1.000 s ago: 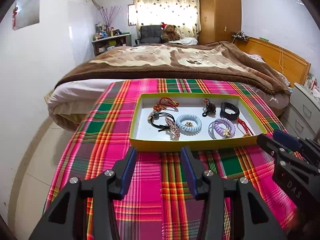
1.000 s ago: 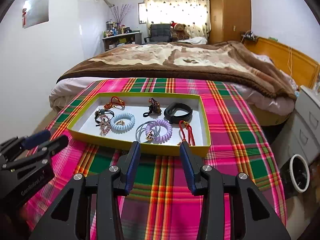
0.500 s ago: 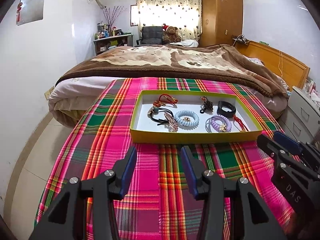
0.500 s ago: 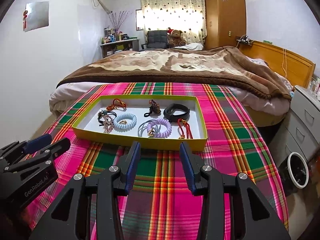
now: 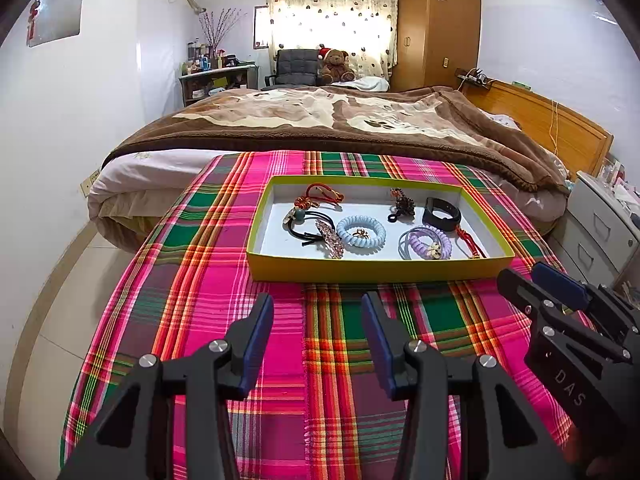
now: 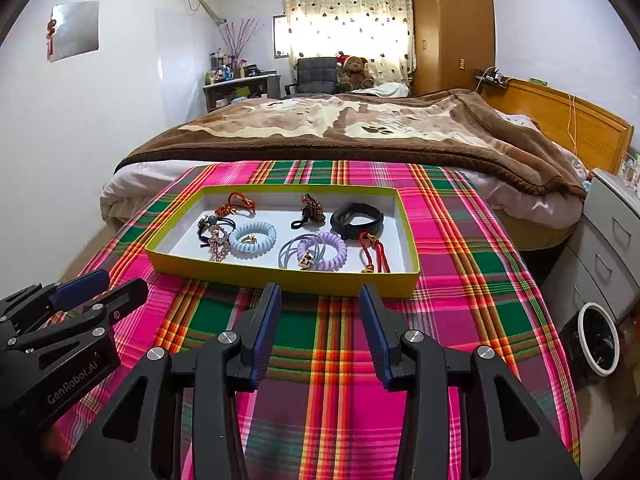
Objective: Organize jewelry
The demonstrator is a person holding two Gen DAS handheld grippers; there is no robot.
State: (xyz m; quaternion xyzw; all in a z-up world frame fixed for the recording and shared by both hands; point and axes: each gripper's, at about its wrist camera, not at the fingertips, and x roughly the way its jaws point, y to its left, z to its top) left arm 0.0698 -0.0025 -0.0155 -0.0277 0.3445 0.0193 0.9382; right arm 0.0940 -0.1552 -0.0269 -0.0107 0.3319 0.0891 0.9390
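Observation:
A shallow yellow-green tray (image 5: 376,271) (image 6: 280,278) sits on the plaid cloth. It holds several pieces: a blue coil hair tie (image 5: 361,236) (image 6: 255,237), a purple coil hair tie (image 5: 426,244) (image 6: 322,250), a black wristband (image 5: 441,213) (image 6: 357,219), a red cord knot (image 5: 319,195) (image 6: 235,204), a red tassel cord (image 5: 472,244) (image 6: 375,251), a black hair tie with a jewelled clip (image 5: 316,229) (image 6: 214,234) and a brown beaded clip (image 5: 403,201) (image 6: 311,208). My left gripper (image 5: 318,316) and right gripper (image 6: 320,306) are open and empty, held short of the tray's near wall.
The plaid cloth (image 5: 192,288) covers a table at the foot of a bed with a brown blanket (image 5: 320,120). Grey drawers (image 6: 616,248) and a black bin (image 6: 598,338) stand at the right. A white wall is on the left.
Both grippers have drawn back and risen from the tray, which now looks smaller and farther. Both stay open and empty. Nothing in the tray has moved.

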